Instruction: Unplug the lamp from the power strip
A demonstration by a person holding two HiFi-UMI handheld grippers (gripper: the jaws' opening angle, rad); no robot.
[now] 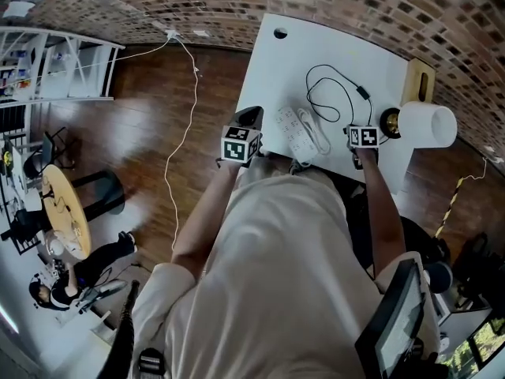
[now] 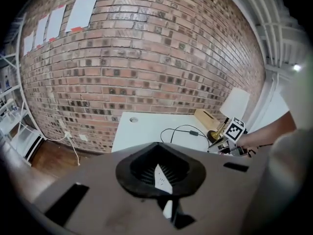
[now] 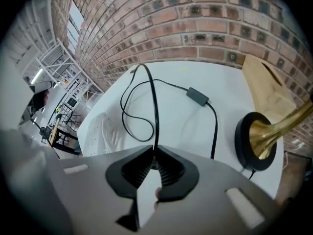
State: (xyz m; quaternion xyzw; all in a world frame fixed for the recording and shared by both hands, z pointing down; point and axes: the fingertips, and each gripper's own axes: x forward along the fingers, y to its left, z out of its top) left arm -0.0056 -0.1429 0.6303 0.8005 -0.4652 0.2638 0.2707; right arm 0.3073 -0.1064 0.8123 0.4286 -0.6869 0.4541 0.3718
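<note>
The fingers of my right gripper (image 3: 154, 154) are clenched on the lamp's black cord (image 3: 153, 106). The fingers of my left gripper (image 2: 157, 145) are pressed together and hold nothing. The white power strip (image 3: 100, 131) lies apart to the left on the bench (image 3: 195, 77), so I judge the plug is already out. Next I should lay the cord down gently. It loops slack past its inline switch (image 3: 197, 96) to the brass lamp (image 3: 255, 140).
</note>
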